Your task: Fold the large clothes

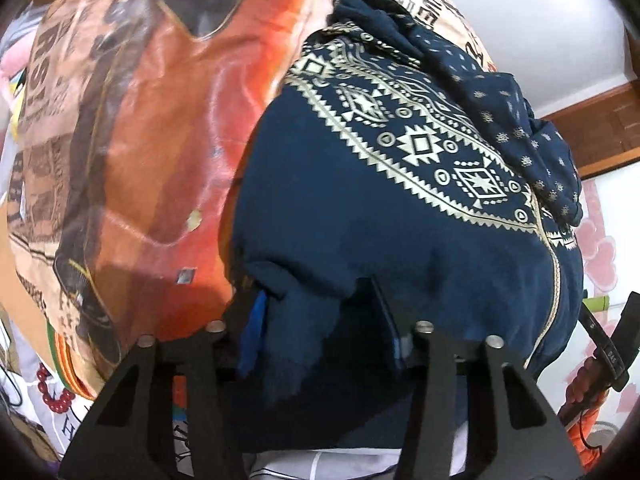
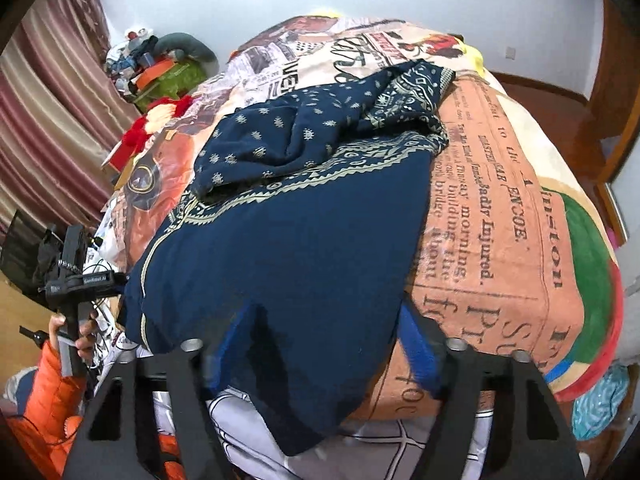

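Observation:
A large navy garment (image 1: pixel 360 208) with a cream geometric band lies on a printed blanket on a bed; it also shows in the right wrist view (image 2: pixel 300 240). Its far end is bunched in dotted folds (image 2: pixel 280 136). My left gripper (image 1: pixel 316 300) is open, its fingers wide apart with the garment's near hem draped between and over the tips. My right gripper (image 2: pixel 324 320) is open too, its fingers spread around the near hem, which hangs off the bed edge. The left gripper's body shows at the left of the right wrist view (image 2: pixel 76 276).
The orange and cream newspaper-print blanket (image 2: pixel 500 220) covers the bed. A cluttered stand (image 2: pixel 160 68) and striped curtain (image 2: pixel 52 92) are at the left. A white sheet (image 2: pixel 380 448) hangs below the bed edge. A wooden door frame (image 2: pixel 600 80) stands at the right.

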A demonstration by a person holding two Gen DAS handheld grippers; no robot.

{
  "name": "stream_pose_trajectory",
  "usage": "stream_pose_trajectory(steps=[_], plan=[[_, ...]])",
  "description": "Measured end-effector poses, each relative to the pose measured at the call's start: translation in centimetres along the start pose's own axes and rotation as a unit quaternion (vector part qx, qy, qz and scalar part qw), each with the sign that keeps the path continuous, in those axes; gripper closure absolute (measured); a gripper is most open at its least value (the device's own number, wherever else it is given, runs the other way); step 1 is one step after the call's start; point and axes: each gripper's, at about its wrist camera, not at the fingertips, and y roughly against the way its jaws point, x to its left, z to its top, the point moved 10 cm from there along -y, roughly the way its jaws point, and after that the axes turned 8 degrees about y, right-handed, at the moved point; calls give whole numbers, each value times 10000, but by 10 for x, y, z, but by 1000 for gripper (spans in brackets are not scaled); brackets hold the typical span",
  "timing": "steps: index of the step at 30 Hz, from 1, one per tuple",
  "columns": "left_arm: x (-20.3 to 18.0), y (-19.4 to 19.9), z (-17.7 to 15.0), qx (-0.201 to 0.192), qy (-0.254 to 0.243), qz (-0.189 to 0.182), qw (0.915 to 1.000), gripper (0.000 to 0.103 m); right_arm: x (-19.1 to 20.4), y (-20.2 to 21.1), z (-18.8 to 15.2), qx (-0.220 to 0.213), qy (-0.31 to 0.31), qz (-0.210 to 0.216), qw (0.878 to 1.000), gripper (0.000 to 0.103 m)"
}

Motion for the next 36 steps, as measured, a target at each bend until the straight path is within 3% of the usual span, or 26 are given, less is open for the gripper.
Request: stream_pose_trajectory(steps=[3, 6, 8, 11, 13, 16, 19, 22, 26, 28, 33, 36], plan=[[-12, 6, 6, -133, -283, 170, 9994, 88, -2, -3, 2, -110, -29, -17, 9999, 67], [-35, 22, 14, -460, -721, 218, 9961, 95, 0, -4, 11, -180, -115, 169, 9996, 88], [-54, 37, 20, -719, -978, 219, 9924, 97, 1, -5, 18, -236, -190, 307, 9991, 93], [-89, 57, 35, -965, -1159, 15, 9886, 98, 3, -4, 34, -377, -118, 421, 9983, 95], [-121, 69, 50, -1008, -1168, -372, 9873, 99, 4, 2, 50, -560, -98, 502, 9971, 96], [-169, 90, 80, -1345, -1399, -627, 9790, 103, 0, 12, 81, -835, -162, 733, 9937, 96], [-217, 127, 115, -1953, -1690, -1006, 9608, 103, -12, 18, 117, -1110, -124, 703, 9913, 96], [-238, 142, 144, -2422, -1911, -826, 9476, 103, -25, 15, 148, -1272, -78, 666, 9896, 96], [-232, 119, 161, -2130, -1946, -517, 9561, 103, -41, -9, 177, -1214, 13, 484, 9914, 96], [-216, 92, 158, -1818, -1972, -105, 9633, 103, -46, -22, 182, -1104, -54, 539, 9924, 96], [-178, 35, 126, -950, -2031, 657, 9723, 101, -53, -40, 171, -783, -136, 626, 9949, 96], [-173, 23, 109, -675, -2004, 714, 9748, 93, -56, -42, 157, -593, -176, 686, 9957, 95]])
